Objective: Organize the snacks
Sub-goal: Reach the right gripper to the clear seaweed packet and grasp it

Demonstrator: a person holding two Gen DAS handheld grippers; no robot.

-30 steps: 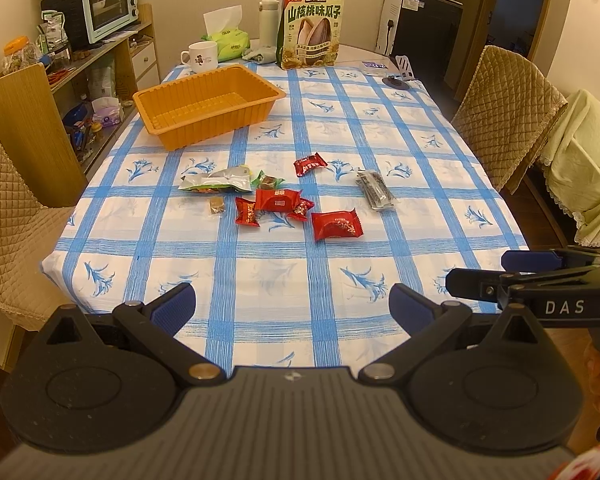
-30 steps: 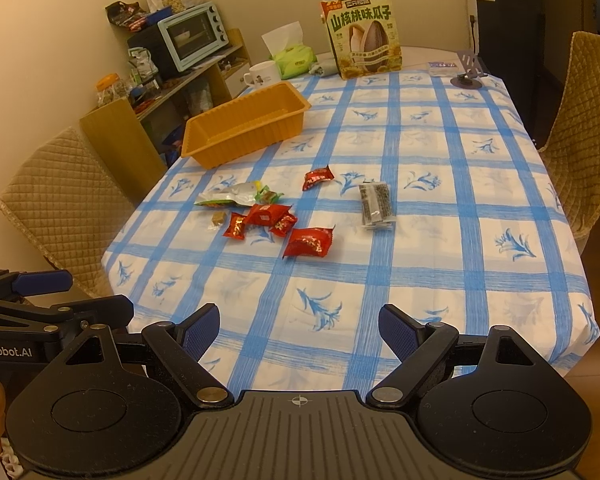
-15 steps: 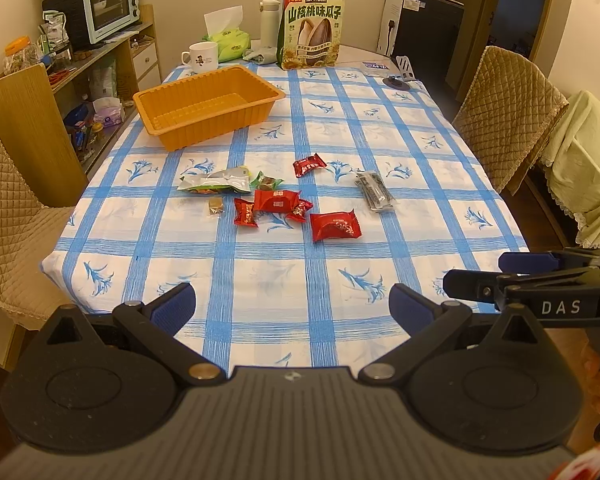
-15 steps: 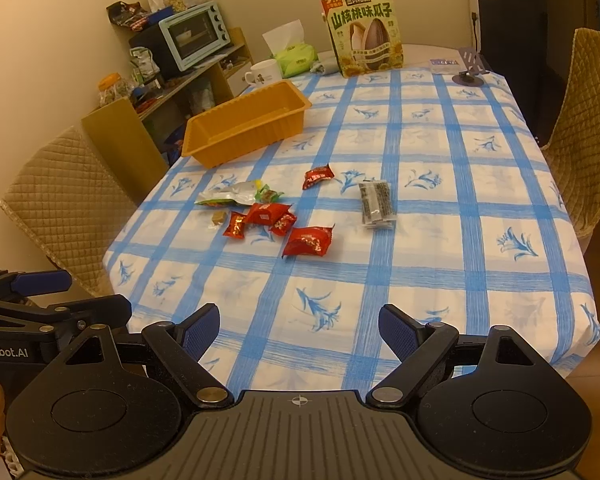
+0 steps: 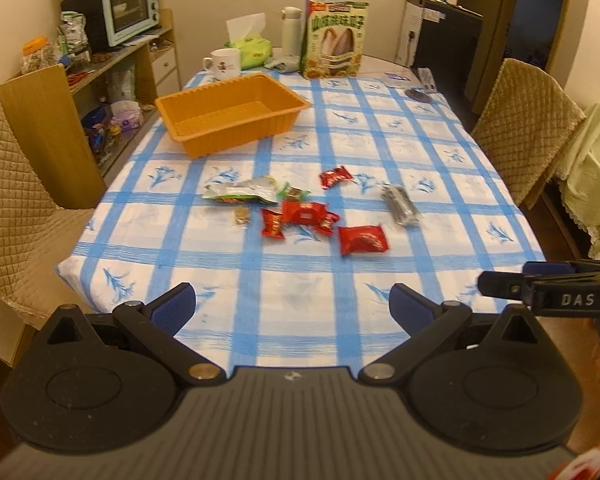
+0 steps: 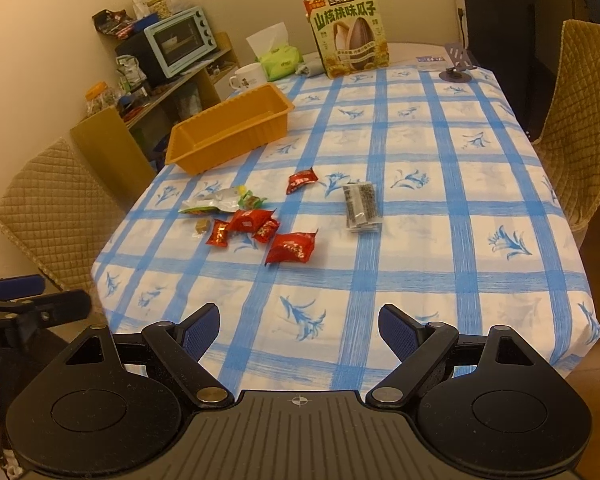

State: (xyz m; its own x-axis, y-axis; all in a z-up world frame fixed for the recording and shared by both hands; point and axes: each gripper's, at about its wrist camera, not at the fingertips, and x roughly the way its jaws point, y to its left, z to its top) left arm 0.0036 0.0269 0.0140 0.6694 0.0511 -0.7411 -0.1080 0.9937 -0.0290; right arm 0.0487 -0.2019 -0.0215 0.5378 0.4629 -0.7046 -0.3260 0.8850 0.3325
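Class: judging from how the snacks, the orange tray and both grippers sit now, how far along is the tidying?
Done: nothing; the orange tray looks empty. In hand: nothing; the left gripper and right gripper are open over the near table edge. Left: the red packets, silver pouch and dark packet lie on the tablecloth.

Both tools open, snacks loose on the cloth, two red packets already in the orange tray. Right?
Not quite: the orange tray is empty in the left wrist view. The red packets lie on the cloth with the other snacks. Left tool and right tool are open.
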